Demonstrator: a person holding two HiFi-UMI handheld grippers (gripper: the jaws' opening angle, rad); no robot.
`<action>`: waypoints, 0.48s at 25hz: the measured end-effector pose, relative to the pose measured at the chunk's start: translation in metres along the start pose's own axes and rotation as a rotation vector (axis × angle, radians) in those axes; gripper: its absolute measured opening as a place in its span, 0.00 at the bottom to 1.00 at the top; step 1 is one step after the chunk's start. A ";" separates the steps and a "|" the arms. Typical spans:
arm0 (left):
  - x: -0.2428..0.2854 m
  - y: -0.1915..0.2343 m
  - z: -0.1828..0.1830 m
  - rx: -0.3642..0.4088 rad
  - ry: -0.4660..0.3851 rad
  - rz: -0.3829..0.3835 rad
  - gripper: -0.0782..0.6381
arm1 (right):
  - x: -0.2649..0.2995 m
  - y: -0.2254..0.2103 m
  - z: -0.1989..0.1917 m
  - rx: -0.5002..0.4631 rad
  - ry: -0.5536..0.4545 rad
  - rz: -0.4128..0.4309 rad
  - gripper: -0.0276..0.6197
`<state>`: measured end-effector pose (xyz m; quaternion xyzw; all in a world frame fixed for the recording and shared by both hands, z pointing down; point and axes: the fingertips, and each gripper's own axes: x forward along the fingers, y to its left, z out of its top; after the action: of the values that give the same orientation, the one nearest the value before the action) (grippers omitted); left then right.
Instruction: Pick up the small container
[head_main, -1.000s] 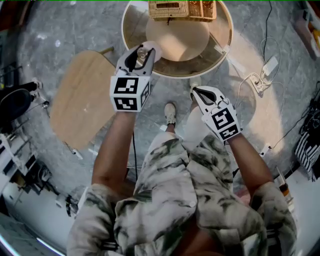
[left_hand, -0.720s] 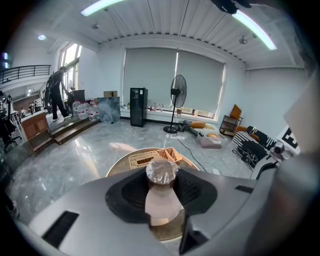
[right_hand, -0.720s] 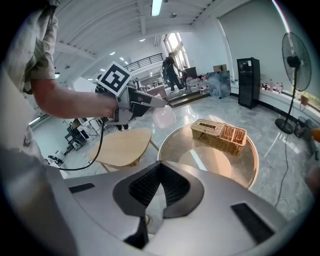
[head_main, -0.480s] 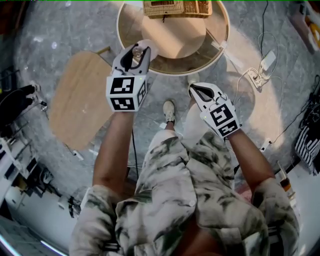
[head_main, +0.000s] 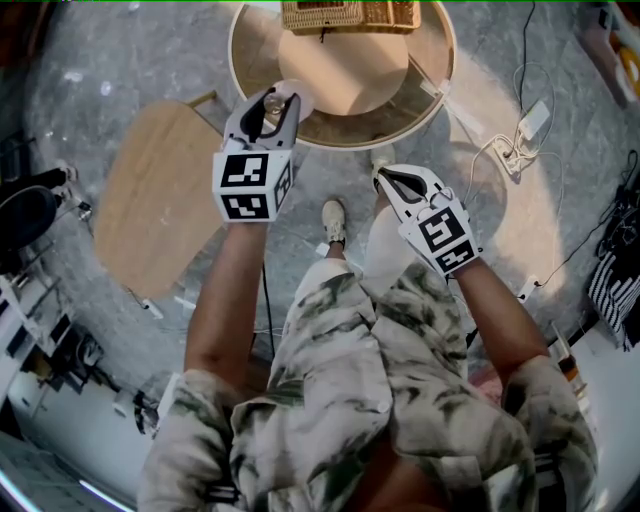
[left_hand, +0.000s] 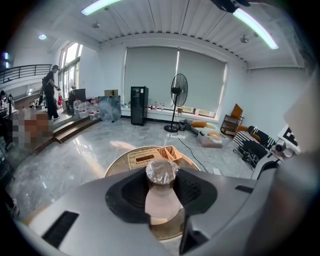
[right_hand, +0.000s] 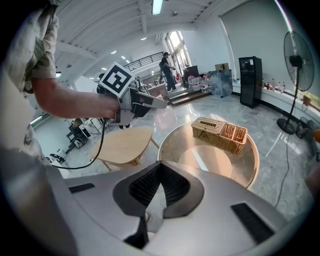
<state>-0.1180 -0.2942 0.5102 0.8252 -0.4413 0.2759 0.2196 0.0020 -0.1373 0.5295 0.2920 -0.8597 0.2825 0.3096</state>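
A round desk (head_main: 400, 115) fills the far floor, with a wicker basket (head_main: 348, 14) at its back edge and a low wooden table (head_main: 160, 200) off its left side. Over the desk's near-left rim the left gripper (head_main: 270, 105) pinches the small container (left_hand: 161, 174), crinkled end toward the jaw tips, apparently lifted clear. The right gripper (head_main: 383, 178), pressed together and empty, hangs just short of the desk's near-right rim. Open floor lies on the person's side of the desk.

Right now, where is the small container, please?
The small container is clamped in the left gripper, upper left in head view, by the round table's edge.
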 end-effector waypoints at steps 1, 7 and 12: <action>0.001 0.000 -0.001 -0.002 0.000 0.001 0.32 | 0.000 -0.002 -0.001 0.000 0.000 -0.001 0.08; 0.003 -0.002 -0.005 -0.008 0.006 0.001 0.32 | 0.000 0.000 -0.003 -0.001 0.006 0.003 0.08; 0.003 -0.006 -0.008 -0.008 0.012 0.002 0.32 | -0.003 -0.001 -0.004 -0.006 0.009 0.008 0.08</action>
<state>-0.1136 -0.2886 0.5175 0.8222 -0.4417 0.2793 0.2253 0.0061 -0.1337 0.5302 0.2861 -0.8603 0.2826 0.3133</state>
